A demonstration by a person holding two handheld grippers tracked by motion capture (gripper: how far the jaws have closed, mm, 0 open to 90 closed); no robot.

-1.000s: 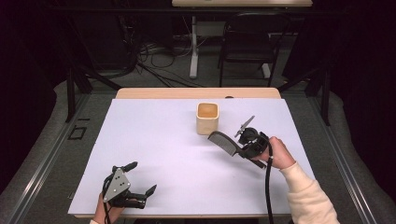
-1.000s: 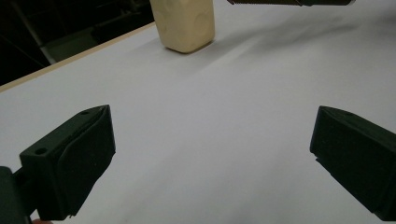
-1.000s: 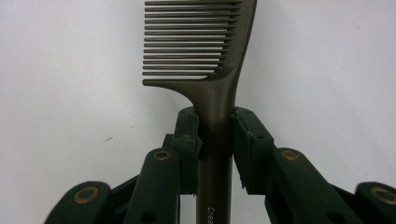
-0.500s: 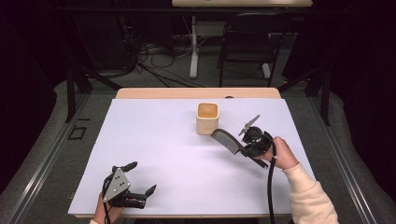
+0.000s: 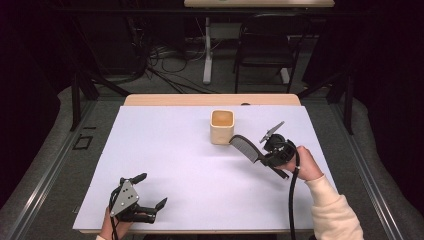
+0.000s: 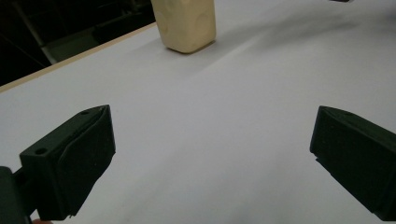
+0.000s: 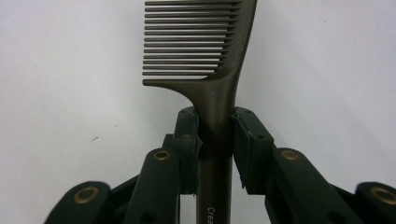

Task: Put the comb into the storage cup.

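The comb (image 7: 212, 70) is clamped by its handle in the right gripper (image 5: 274, 154), just right of the cup (image 5: 222, 127), toothed end nearest it. The pickup looks done; placing it in the cup seems left. The left gripper (image 5: 150, 192) is held spread and empty, well apart from the cup.

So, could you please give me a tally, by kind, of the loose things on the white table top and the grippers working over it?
Combs: 1, the dark comb, clamped by its handle in the right gripper
Cups: 1, the cream cup, standing upright
Grippers: 2, the right gripper and the left gripper, whose jaws stand wide apart with nothing between them
Total: 4
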